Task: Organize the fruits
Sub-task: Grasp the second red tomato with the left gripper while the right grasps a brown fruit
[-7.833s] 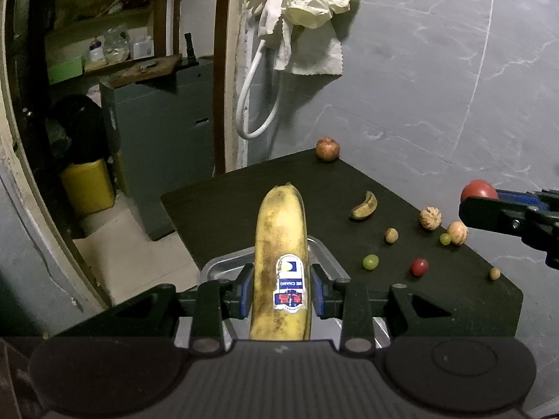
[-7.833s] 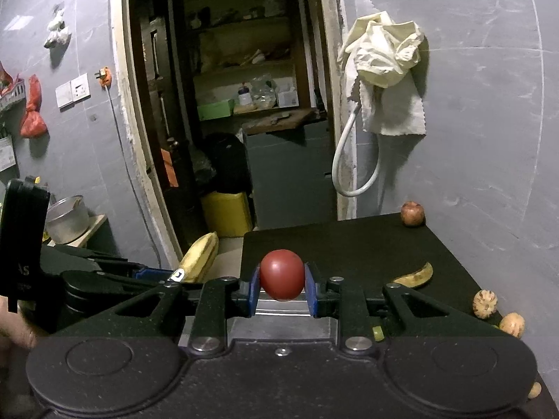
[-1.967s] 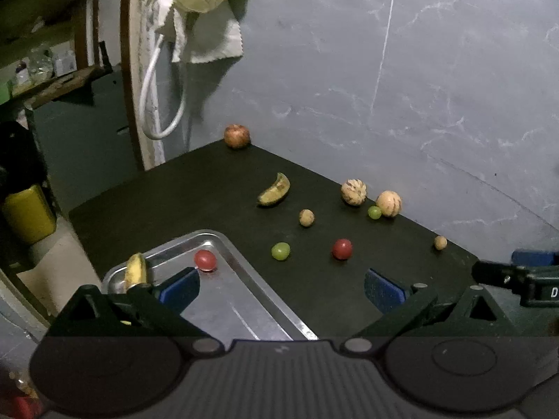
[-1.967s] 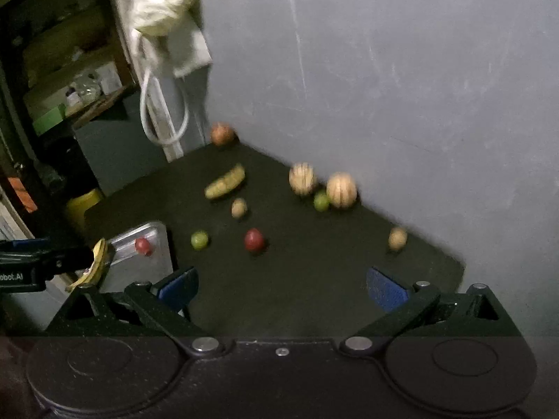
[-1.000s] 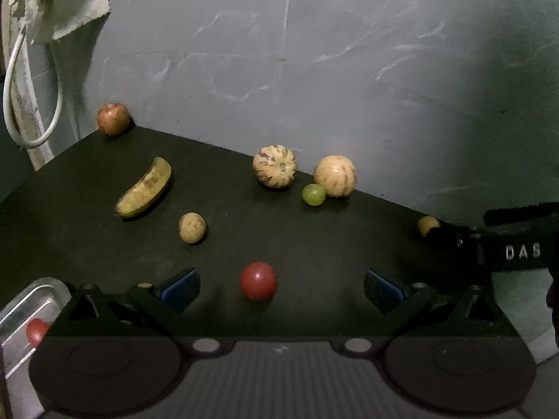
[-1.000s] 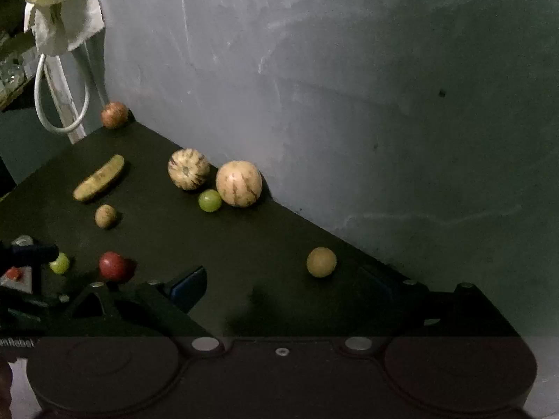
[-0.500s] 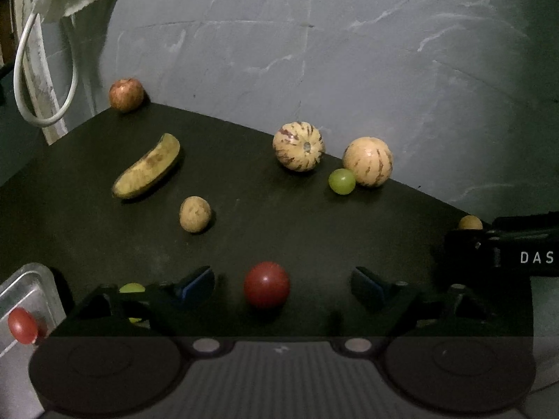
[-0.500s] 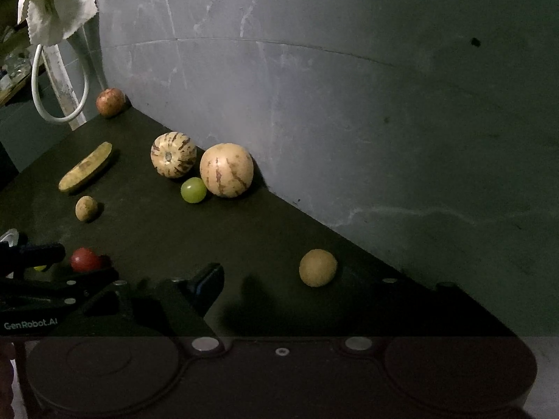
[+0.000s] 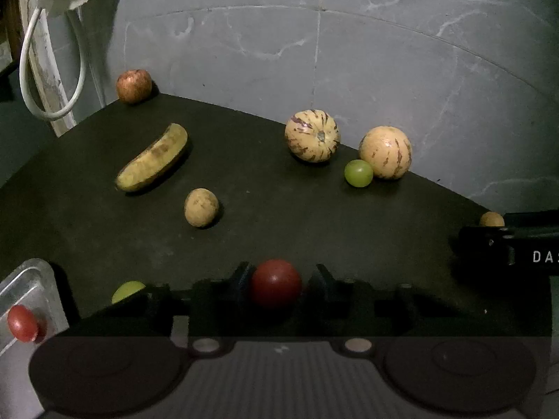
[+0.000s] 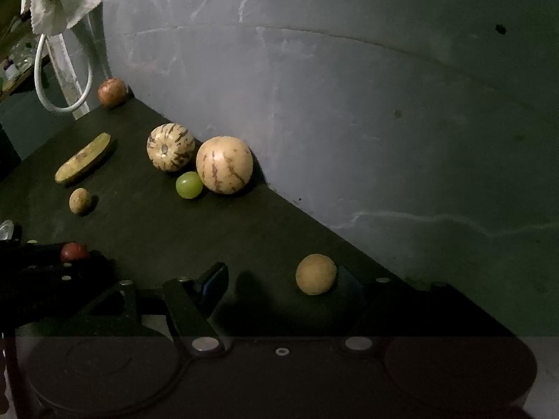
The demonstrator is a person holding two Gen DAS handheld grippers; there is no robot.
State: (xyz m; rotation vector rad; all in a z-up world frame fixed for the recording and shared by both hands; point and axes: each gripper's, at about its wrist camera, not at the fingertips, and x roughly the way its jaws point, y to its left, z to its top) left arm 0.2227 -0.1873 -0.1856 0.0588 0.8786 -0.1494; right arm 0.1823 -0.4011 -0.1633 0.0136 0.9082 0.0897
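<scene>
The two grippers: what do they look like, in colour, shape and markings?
Both are matte black. The left gripper has a ribbed grey plate, two round discs and two silver screws at its base. The right gripper has blue pads on angular black fingers; its side, seen from the left wrist, bears white letters "DA".

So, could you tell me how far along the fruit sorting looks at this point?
Early. Done: one small red fruit lies in the metal tray. In hand: the left gripper is closing around a red tomato; the right gripper is closing beside a tan round fruit. Left on the table: banana, apple, two striped melons, grapes.
</scene>
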